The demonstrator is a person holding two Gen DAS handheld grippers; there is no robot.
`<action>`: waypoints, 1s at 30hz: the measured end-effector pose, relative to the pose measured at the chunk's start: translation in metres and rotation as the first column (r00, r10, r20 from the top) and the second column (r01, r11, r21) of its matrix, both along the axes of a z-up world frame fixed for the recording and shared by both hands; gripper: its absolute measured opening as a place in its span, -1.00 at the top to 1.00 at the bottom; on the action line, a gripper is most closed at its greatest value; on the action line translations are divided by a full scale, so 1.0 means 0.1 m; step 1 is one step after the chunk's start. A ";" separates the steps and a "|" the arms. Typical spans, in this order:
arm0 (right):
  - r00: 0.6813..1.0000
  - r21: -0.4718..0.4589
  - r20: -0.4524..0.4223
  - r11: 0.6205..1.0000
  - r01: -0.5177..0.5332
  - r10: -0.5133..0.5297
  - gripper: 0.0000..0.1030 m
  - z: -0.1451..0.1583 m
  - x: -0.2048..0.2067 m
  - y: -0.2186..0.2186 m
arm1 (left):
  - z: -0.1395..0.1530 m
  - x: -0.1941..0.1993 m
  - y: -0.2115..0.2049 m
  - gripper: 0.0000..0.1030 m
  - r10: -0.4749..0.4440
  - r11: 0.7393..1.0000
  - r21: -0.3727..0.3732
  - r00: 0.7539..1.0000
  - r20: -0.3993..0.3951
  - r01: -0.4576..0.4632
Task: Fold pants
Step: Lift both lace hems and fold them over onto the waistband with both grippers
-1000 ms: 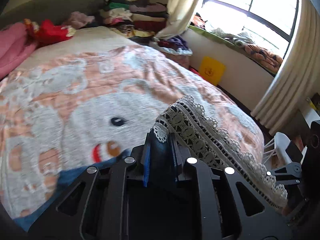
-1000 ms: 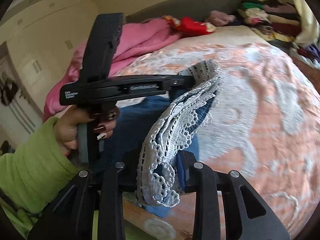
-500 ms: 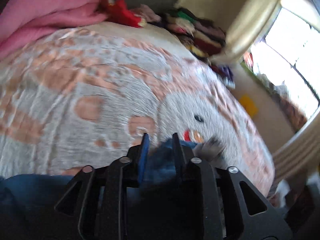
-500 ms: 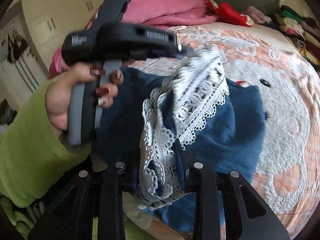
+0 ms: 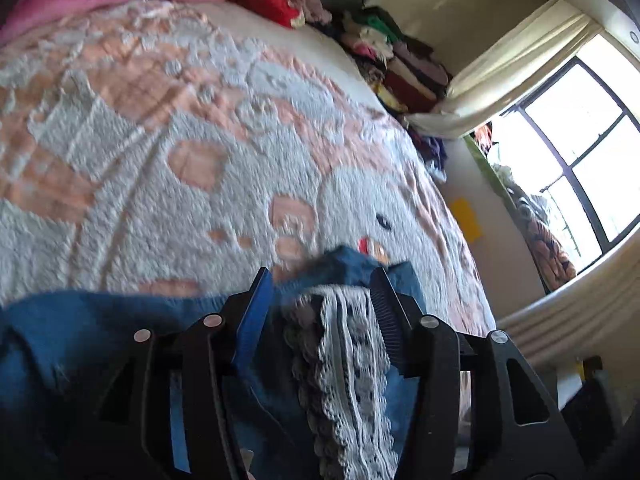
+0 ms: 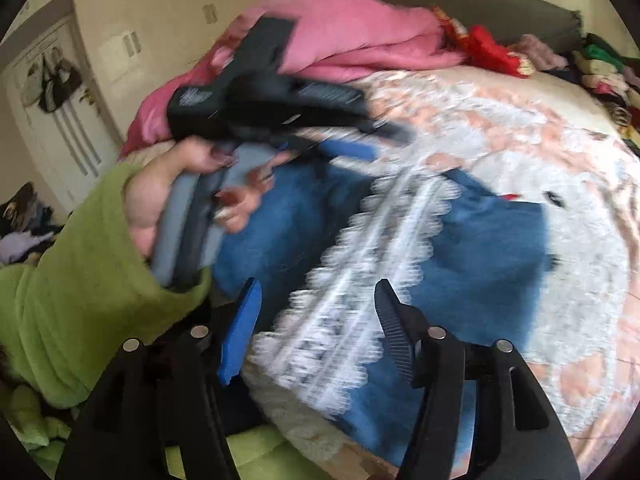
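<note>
Letting go after a fold. Closest in, right gripper (image 6: 316,320) with jaws opening, white lace trim (image 6: 360,264) lying loose between them, not pinched. Same for left gripper (image 5: 322,300): jaws opening, lace under the gap, no squeeze. Blue pants (image 6: 480,248) flat on the bed (image 5: 160,160), doubled over. Next, probably: lift both away, then grab an end and fold once more. Farther back, pink blanket (image 6: 352,32) and stacked clothes (image 5: 400,68). No boxes or baskets to tell.

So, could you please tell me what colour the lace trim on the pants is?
White lace trim on blue pants; the right wrist view shows it best.
</note>
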State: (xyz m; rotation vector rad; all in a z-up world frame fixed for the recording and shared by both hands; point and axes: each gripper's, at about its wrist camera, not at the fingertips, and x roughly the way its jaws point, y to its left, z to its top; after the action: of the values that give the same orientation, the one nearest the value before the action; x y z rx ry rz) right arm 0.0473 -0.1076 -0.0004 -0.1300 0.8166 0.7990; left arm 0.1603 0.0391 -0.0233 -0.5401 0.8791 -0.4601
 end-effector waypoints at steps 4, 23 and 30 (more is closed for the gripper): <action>0.994 -0.012 0.005 0.994 0.107 -0.107 -0.13 -0.01 0.17 -0.26 | -0.14 -0.01 -0.08 0.15 -0.042 0.999 -0.016 0.997 -0.067 0.041; 0.976 -0.033 0.020 0.976 0.216 -0.215 -0.13 -0.17 0.99 -0.51 | -0.06 -0.01 -0.38 0.82 -0.033 0.999 0.042 0.999 0.013 0.032; 0.975 -0.082 0.040 0.972 0.221 -0.218 -0.13 -0.22 1.25 -0.43 | -0.04 0.13 -0.43 0.78 -0.006 0.987 0.161 1.000 0.019 0.002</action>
State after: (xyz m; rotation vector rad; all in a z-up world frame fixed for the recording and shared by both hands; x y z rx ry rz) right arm 0.1718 -0.1508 -0.0227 -0.1253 0.8204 0.5524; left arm 0.1731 -0.0040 -0.0272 -0.3848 0.8900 -0.3933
